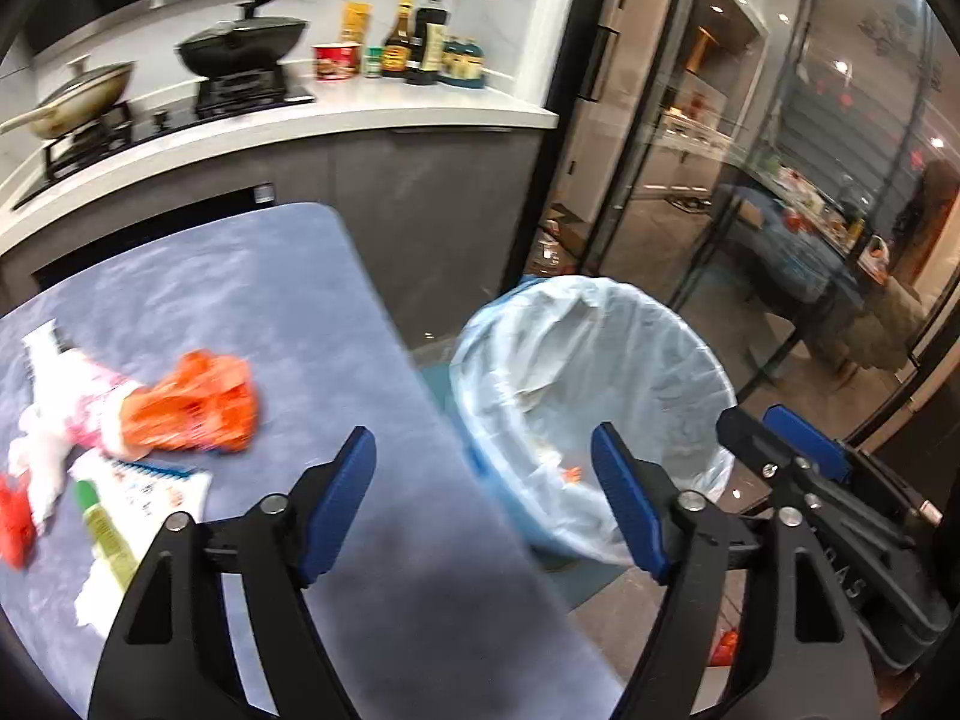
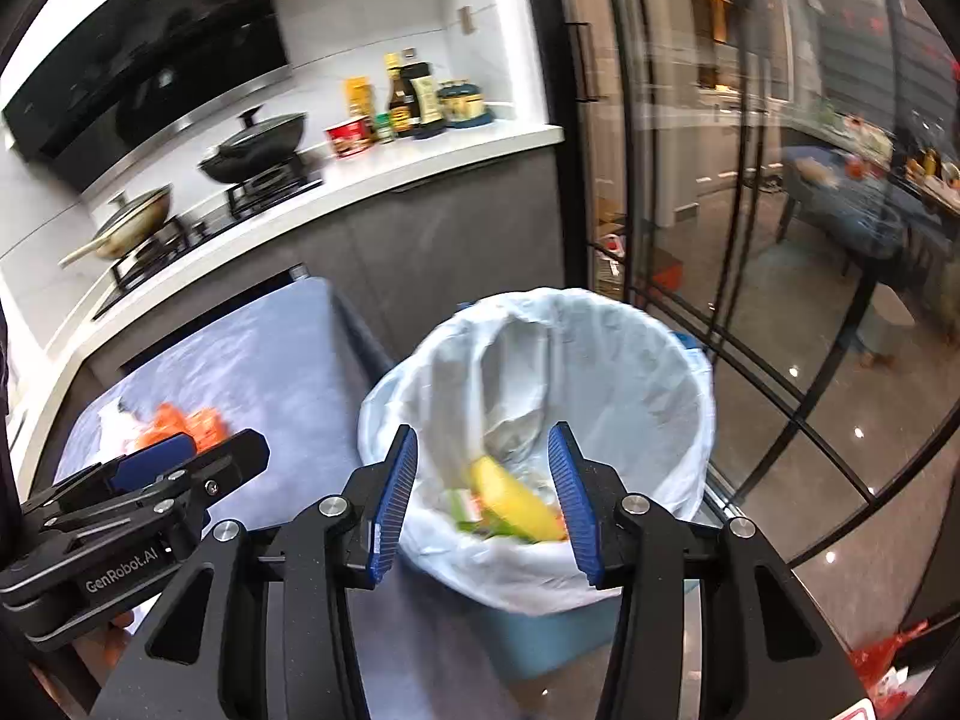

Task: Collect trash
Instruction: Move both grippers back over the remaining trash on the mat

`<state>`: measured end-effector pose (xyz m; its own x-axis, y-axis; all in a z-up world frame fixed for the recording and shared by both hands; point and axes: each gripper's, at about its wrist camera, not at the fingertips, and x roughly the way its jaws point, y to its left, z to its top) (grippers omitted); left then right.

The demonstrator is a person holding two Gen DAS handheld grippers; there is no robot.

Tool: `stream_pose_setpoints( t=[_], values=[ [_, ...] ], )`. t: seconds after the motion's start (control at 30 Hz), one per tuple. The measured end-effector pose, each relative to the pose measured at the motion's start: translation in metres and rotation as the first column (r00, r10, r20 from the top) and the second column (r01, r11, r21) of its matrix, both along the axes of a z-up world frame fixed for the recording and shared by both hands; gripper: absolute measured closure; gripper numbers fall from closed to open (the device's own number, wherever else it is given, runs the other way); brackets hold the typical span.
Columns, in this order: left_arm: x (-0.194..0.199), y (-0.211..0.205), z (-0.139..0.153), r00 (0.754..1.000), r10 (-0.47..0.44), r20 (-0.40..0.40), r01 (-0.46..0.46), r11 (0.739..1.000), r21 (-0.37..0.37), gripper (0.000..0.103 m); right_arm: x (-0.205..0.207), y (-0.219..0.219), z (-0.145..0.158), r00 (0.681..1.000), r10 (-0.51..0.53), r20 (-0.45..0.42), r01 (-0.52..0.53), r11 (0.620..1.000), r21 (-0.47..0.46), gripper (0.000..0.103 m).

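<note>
A bin with a pale blue liner (image 1: 600,384) stands on the floor right of the blue-grey table (image 1: 252,300). On the table lie an orange crumpled wrapper (image 1: 192,402), a pink-and-white packet (image 1: 72,402), white paper (image 1: 162,486), a green tube (image 1: 105,531) and a red scrap (image 1: 15,519). My left gripper (image 1: 483,468) is open and empty over the table's right edge. My right gripper (image 2: 483,468) is open above the bin (image 2: 630,372); a yellow banana peel (image 2: 516,501) lies or falls inside, blurred, among other scraps. The right gripper shows in the left view (image 1: 804,456).
A kitchen counter (image 1: 420,105) with woks, bottles and a red cup runs behind the table. Glass doors with black frames (image 2: 750,300) stand right of the bin. A red bag (image 2: 882,654) lies on the floor at lower right. The left gripper's body (image 2: 132,510) sits left of the right one.
</note>
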<state>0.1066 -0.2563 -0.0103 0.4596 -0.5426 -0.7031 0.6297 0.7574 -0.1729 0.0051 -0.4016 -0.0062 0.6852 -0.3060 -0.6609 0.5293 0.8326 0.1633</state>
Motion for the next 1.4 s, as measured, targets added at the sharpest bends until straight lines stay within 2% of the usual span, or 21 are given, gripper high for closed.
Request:
stream_pose_setpoints(
  t=[0.23, 0.37, 0.53, 0.8, 1.07, 1.2, 1.3, 1.4],
  values=[
    [-0.003, 0.071, -0.001, 0.995, 0.097, -0.006, -0.097, 0.995, 0.021, 0.029, 0.008, 0.055, 0.007, 0.996, 0.094, -0.003, -0.094, 0.995, -0.021, 0.056],
    [-0.006, 0.121, -0.006, 0.985, 0.174, 0.003, -0.174, 0.984, 0.046, 0.029, 0.015, 0.091, 0.005, 0.988, 0.156, -0.014, -0.156, 0.988, -0.018, 0.056],
    [-0.01, 0.18, -0.015, 0.963, 0.268, 0.015, -0.268, 0.961, 0.071, 0.025, 0.028, 0.133, -0.001, 0.972, 0.234, -0.035, -0.234, 0.972, -0.009, 0.056],
    [-0.012, 0.263, -0.039, 0.913, 0.408, -0.013, -0.405, 0.909, 0.094, 0.025, 0.047, 0.195, -0.017, 0.937, 0.34, -0.081, -0.341, 0.94, 0.001, 0.056],
    [-0.012, 0.315, -0.055, 0.871, 0.49, -0.019, -0.485, 0.866, 0.121, 0.023, 0.07, 0.242, -0.034, 0.901, 0.415, -0.124, -0.421, 0.907, -0.026, 0.056],
    [-0.002, 0.332, -0.057, 0.852, 0.523, -0.021, -0.517, 0.848, 0.116, 0.022, 0.086, 0.243, -0.035, 0.903, 0.413, -0.121, -0.418, 0.908, -0.022, 0.056],
    [0.009, 0.341, -0.055, 0.837, 0.547, -0.023, -0.543, 0.834, 0.098, 0.017, 0.096, 0.24, -0.033, 0.908, 0.404, -0.109, -0.408, 0.913, -0.019, 0.056],
    [0.024, 0.344, -0.055, 0.833, 0.554, -0.019, -0.55, 0.83, 0.087, 0.013, 0.102, 0.238, -0.033, 0.91, 0.401, -0.109, -0.405, 0.914, -0.017, 0.056]
  ],
)
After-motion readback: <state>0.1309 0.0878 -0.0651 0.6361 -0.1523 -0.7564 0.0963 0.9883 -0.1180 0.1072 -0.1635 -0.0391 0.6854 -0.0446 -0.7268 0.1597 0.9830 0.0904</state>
